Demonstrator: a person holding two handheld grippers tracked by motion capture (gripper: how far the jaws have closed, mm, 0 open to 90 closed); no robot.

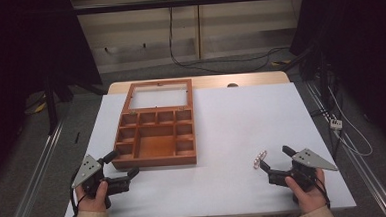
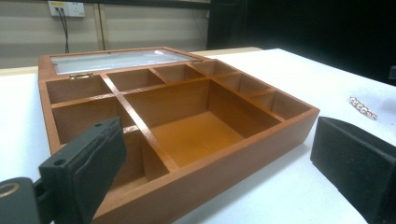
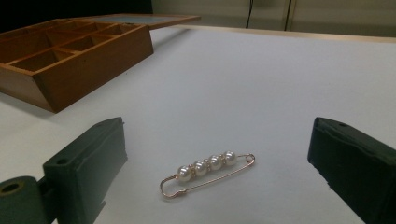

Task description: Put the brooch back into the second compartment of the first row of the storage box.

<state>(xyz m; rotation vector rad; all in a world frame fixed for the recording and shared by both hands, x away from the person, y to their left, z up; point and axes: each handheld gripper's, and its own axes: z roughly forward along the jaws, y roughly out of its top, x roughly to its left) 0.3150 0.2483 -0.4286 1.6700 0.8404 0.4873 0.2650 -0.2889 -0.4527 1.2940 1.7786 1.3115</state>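
no readable text, labels, numbers or signs anywhere

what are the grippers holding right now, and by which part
Nothing is held. The right gripper stands open around the pearl pin lying on the table; the left gripper is open at the wooden box.

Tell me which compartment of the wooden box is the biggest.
The central compartment of the wooden box: one wide square bay toward the near edge. Small cells flank it on both sides, and a row of four small ones runs behind it along the lid hinge.
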